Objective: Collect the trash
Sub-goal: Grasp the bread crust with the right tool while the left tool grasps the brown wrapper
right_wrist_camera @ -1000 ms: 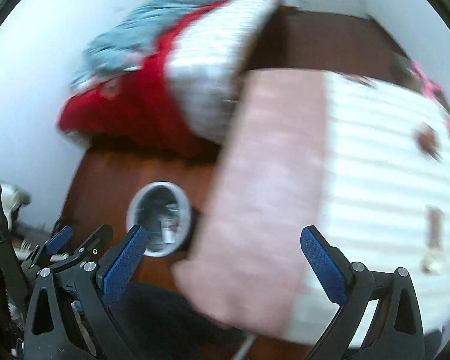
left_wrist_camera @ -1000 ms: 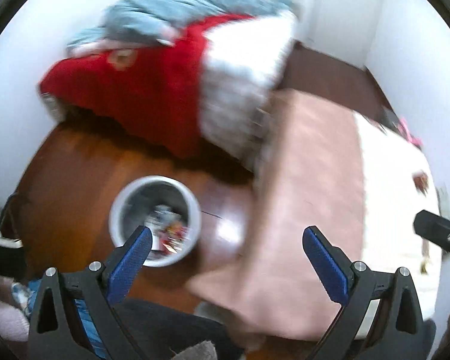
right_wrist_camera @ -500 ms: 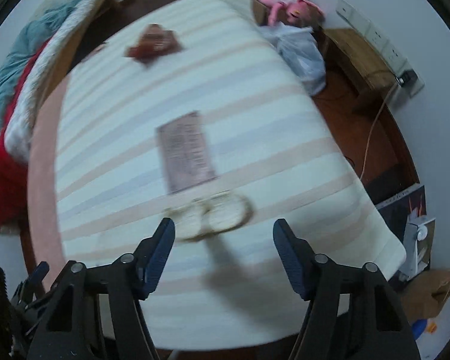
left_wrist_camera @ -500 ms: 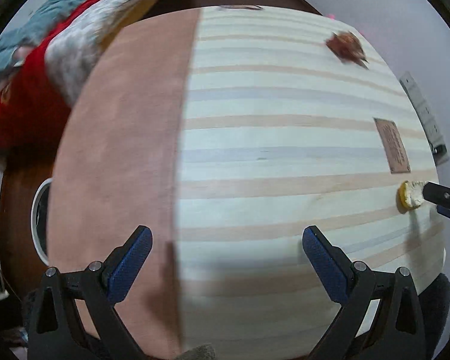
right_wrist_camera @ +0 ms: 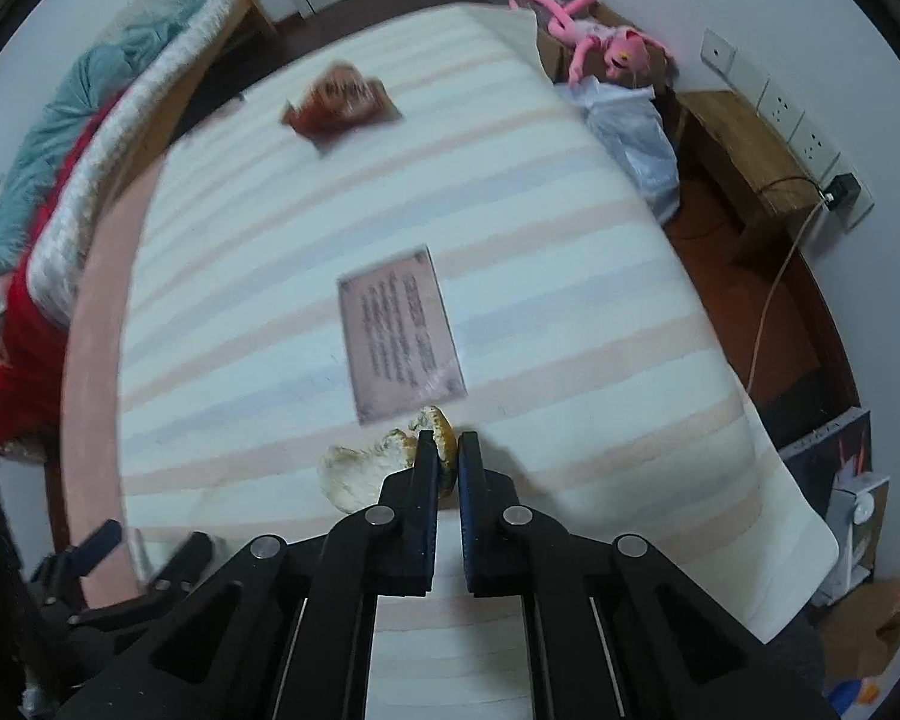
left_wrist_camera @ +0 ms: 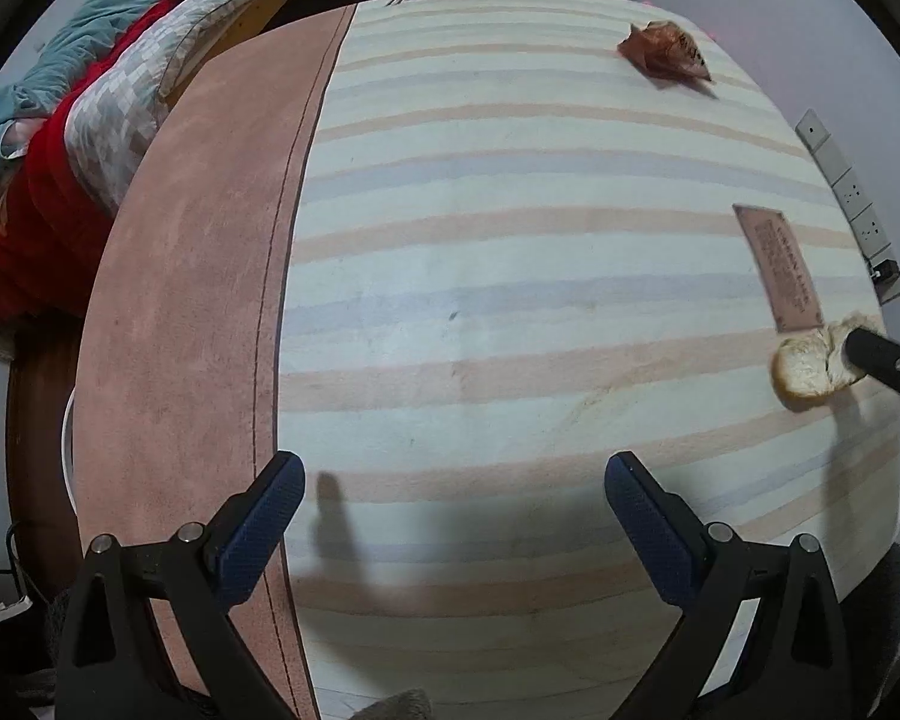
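A torn piece of bread (right_wrist_camera: 366,465) lies on the striped bed cover (right_wrist_camera: 570,312). My right gripper (right_wrist_camera: 447,444) is shut on its right part, at the cover's near side. It also shows in the left wrist view (left_wrist_camera: 807,363), with a right finger (left_wrist_camera: 882,357) on it. A pinkish flat packet (right_wrist_camera: 399,333) lies just beyond the bread. A crumpled brown wrapper (right_wrist_camera: 339,102) lies farther back. My left gripper (left_wrist_camera: 450,504) is open and empty above the cover, well left of the bread.
A pink border (left_wrist_camera: 198,300) runs along the cover's left side. A bed with red and teal blankets (left_wrist_camera: 48,138) stands at left. A white bin rim (left_wrist_camera: 68,450) peeks out below the border. A plastic bag (right_wrist_camera: 630,132), pink plush toy (right_wrist_camera: 600,42) and wooden bench (right_wrist_camera: 744,162) are at right.
Both grippers swung from the bin and floor up over the striped cover. My right gripper came down to the bread and shut on it. My left gripper stayed open.
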